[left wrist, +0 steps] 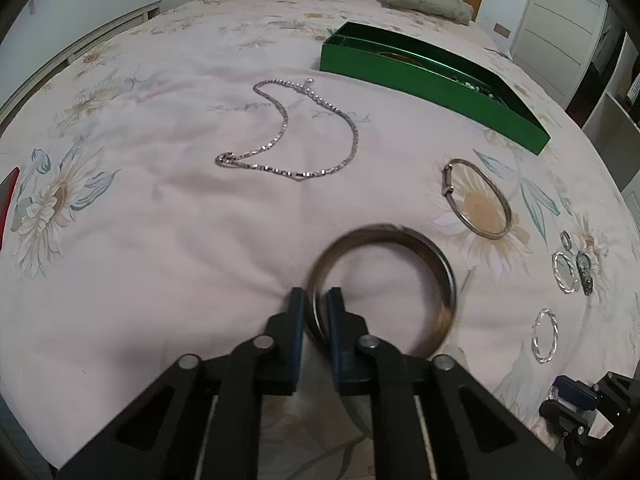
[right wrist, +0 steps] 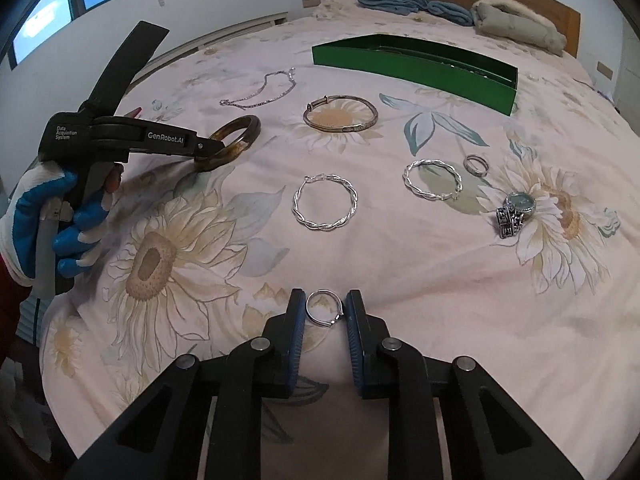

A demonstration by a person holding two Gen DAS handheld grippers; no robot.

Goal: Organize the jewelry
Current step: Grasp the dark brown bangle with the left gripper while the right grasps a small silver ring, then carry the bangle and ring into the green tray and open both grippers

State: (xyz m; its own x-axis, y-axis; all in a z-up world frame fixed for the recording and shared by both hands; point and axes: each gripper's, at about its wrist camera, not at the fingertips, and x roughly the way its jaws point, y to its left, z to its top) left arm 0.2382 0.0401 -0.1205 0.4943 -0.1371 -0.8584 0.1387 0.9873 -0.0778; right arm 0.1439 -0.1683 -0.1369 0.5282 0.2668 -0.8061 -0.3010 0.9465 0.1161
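My left gripper [left wrist: 316, 298] is shut on the near rim of a dark brown bangle [left wrist: 450, 280], which is blurred in the left wrist view. From the right wrist view, the same gripper [right wrist: 208, 148] is at the left in a gloved hand, with the bangle [right wrist: 236, 140] raised off the flowered bedspread. My right gripper [right wrist: 325, 298] points down at the bed, and its blue pads sit against both sides of a small silver ring [right wrist: 320, 323]. A long green box [left wrist: 432, 80] [right wrist: 412, 66] lies open farther up the bed with some jewellery inside.
On the bedspread lie a silver chain necklace [left wrist: 280, 170], a silver clasp bangle [right wrist: 344, 128], two twisted silver hoops [right wrist: 320, 227] [right wrist: 428, 196], a small ring [right wrist: 476, 164] and a watch [right wrist: 516, 210]. Folded clothes [right wrist: 412, 2] rest by the wooden headboard.
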